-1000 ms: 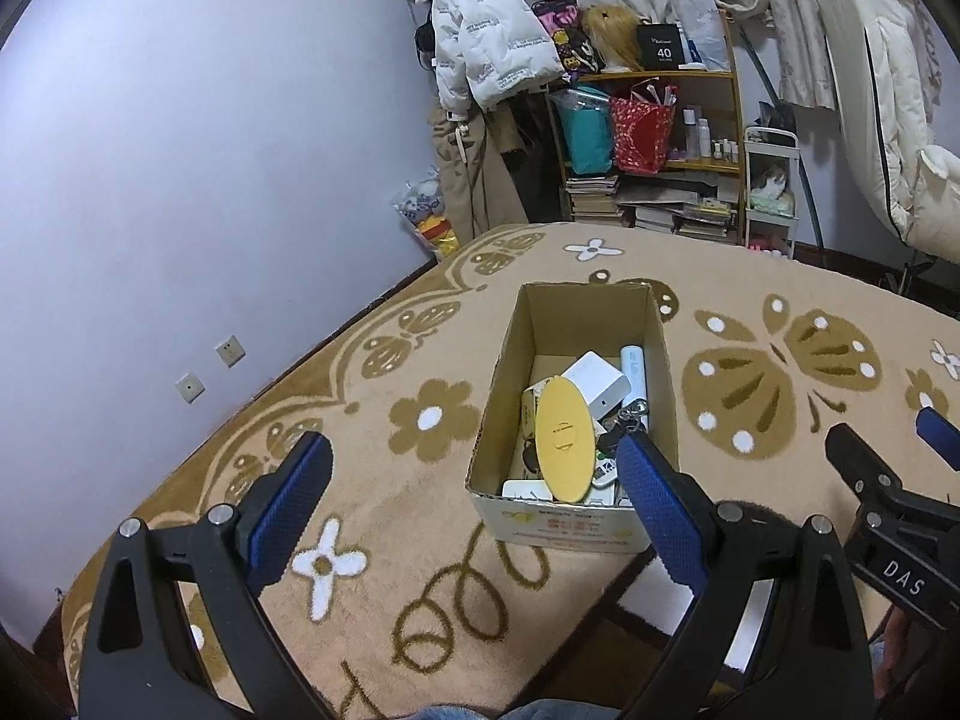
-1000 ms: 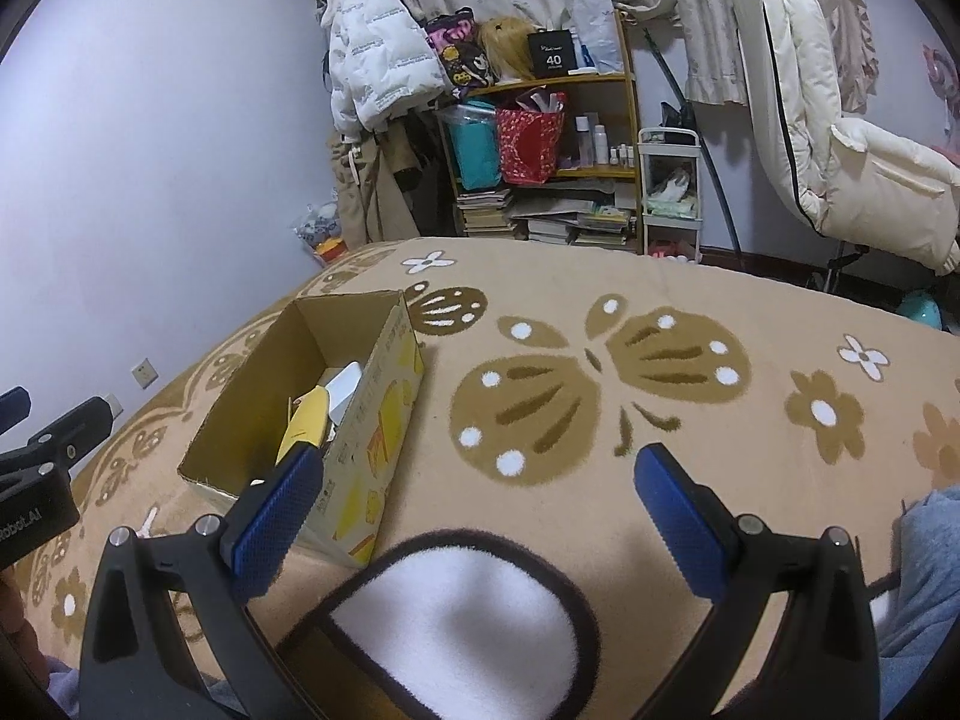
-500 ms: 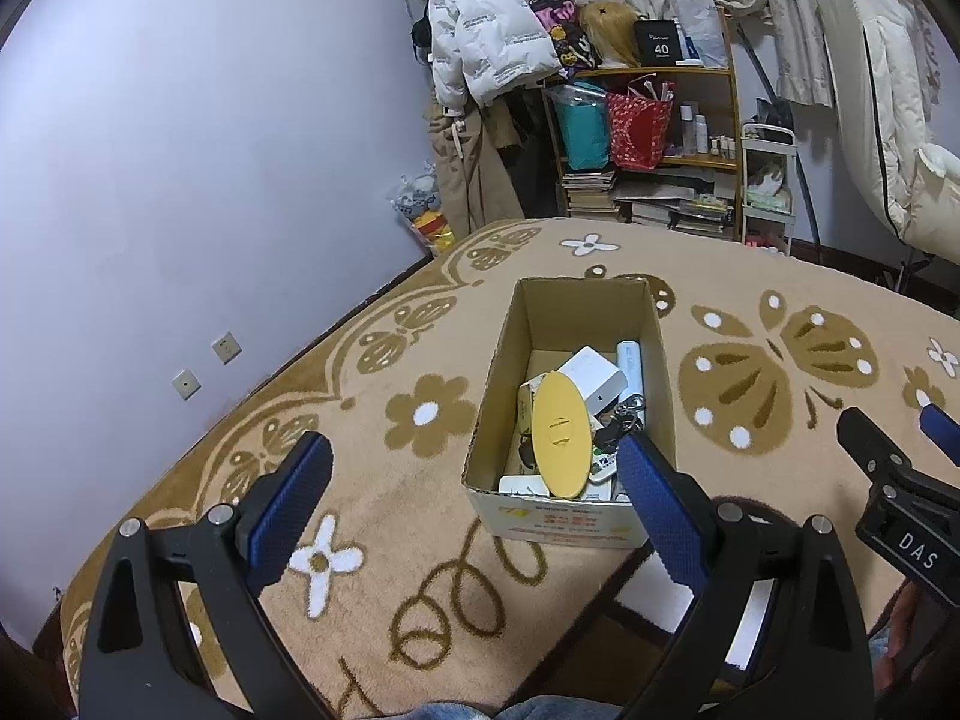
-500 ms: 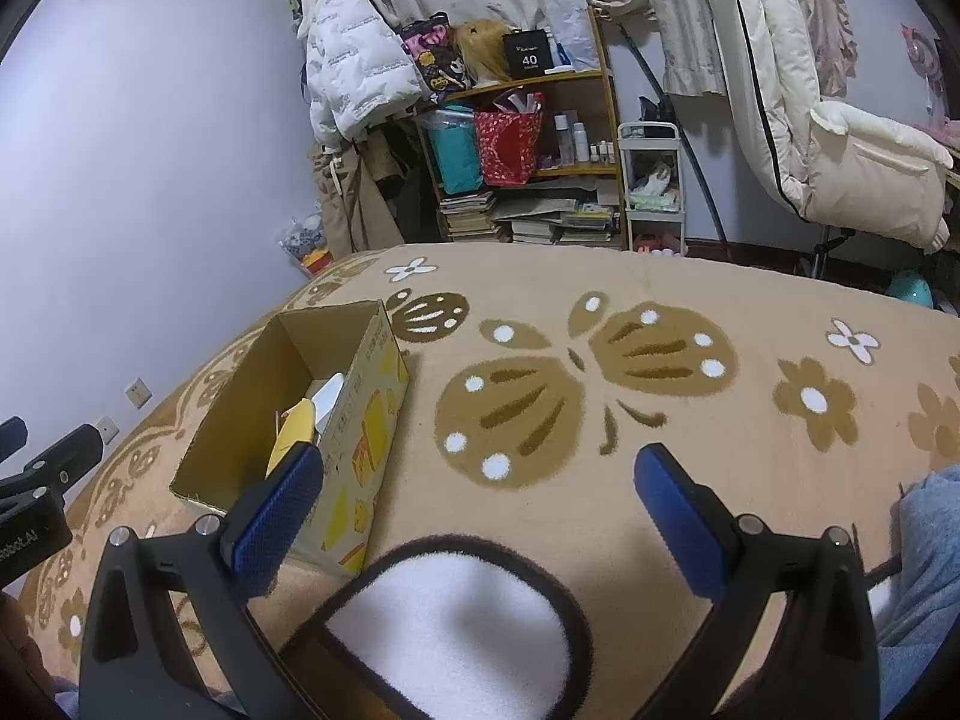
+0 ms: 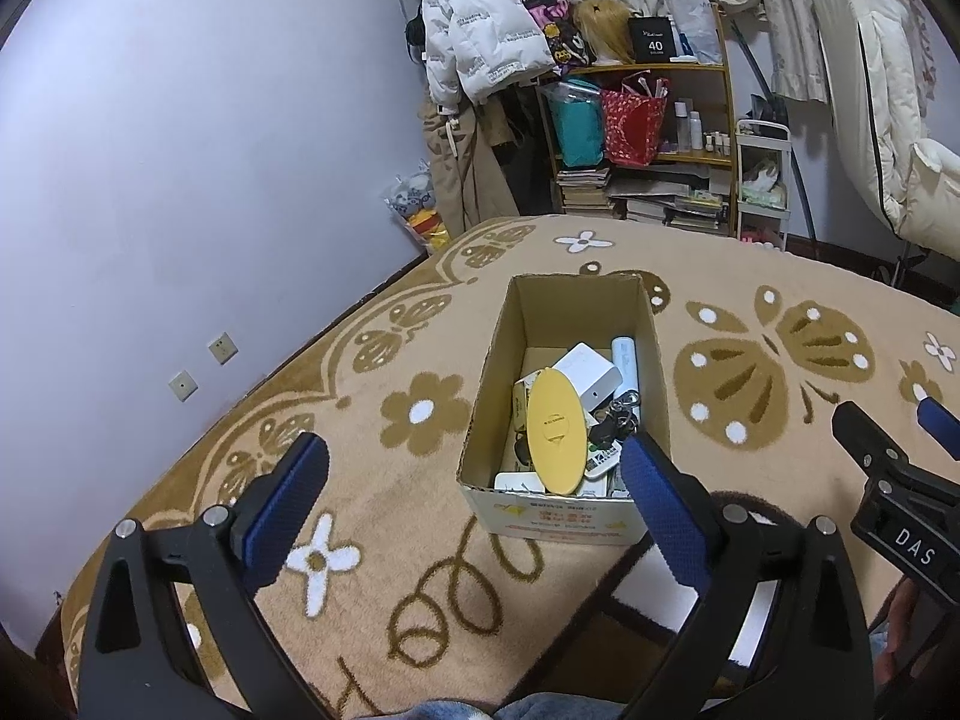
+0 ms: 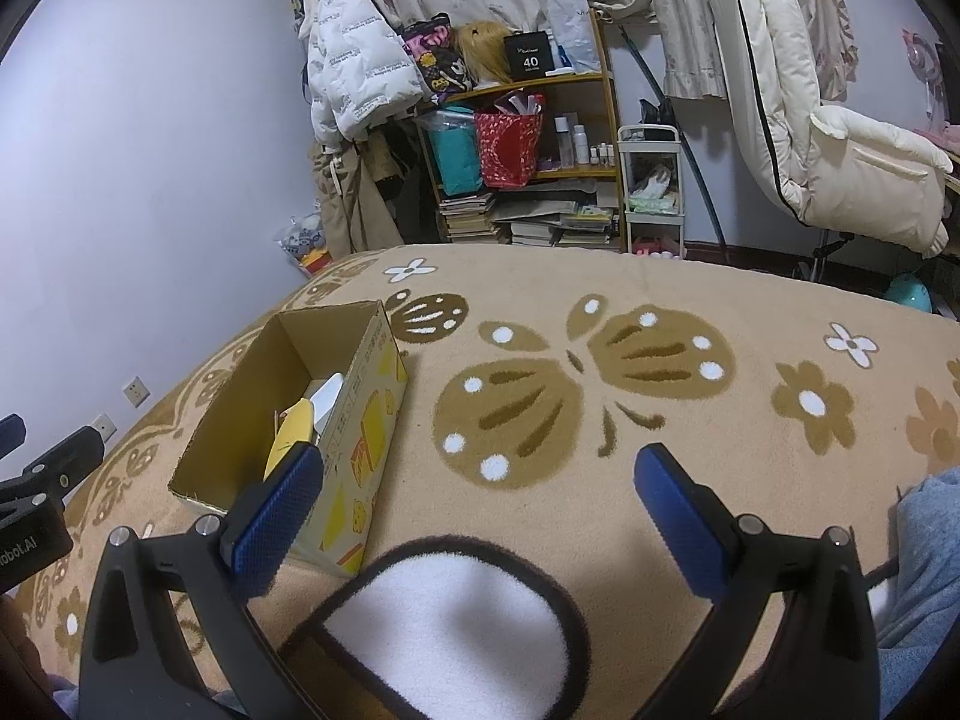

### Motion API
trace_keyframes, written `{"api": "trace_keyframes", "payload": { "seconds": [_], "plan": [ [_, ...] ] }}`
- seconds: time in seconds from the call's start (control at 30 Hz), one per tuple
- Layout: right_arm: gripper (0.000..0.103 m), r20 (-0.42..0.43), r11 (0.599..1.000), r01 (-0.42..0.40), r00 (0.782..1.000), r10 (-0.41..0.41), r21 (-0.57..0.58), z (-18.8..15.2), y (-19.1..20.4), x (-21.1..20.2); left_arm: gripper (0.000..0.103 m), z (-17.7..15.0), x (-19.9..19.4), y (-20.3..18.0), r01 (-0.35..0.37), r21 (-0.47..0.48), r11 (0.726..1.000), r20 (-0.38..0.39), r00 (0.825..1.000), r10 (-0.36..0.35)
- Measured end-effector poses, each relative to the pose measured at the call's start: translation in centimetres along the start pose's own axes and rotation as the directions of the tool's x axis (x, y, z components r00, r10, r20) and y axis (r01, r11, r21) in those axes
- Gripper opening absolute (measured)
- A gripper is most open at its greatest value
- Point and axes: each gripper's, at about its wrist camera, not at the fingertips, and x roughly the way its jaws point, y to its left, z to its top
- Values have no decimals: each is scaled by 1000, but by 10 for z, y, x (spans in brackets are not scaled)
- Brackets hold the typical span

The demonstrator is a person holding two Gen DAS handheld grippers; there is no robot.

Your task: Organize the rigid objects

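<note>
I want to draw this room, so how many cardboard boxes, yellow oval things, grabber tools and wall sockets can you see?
Cardboard box: 1
Yellow oval thing, in the box: 1
Grabber tools: 2, the left gripper and the right gripper, both with open jaws
Wall sockets: 2
Total: 6

Both views look forward and downward from just above the carpet point(image 6: 690, 300) toward the far shelf point(image 5: 660, 114). The left wrist view faces the cardboard box point(image 5: 564, 510) head-on and near; the right wrist view sits further right, seeing the same box obliquely at its left.
</note>
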Motion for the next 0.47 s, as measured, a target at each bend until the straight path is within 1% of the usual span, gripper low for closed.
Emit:
{"api": "trace_keyframes", "payload": {
  "seconds": [0.47],
  "plan": [
    [103, -1, 1000, 2, 1000, -2, -2, 0, 0, 0, 98, -1, 2, -3, -3, 17, 1000, -3, 1000, 3]
  ]
}}
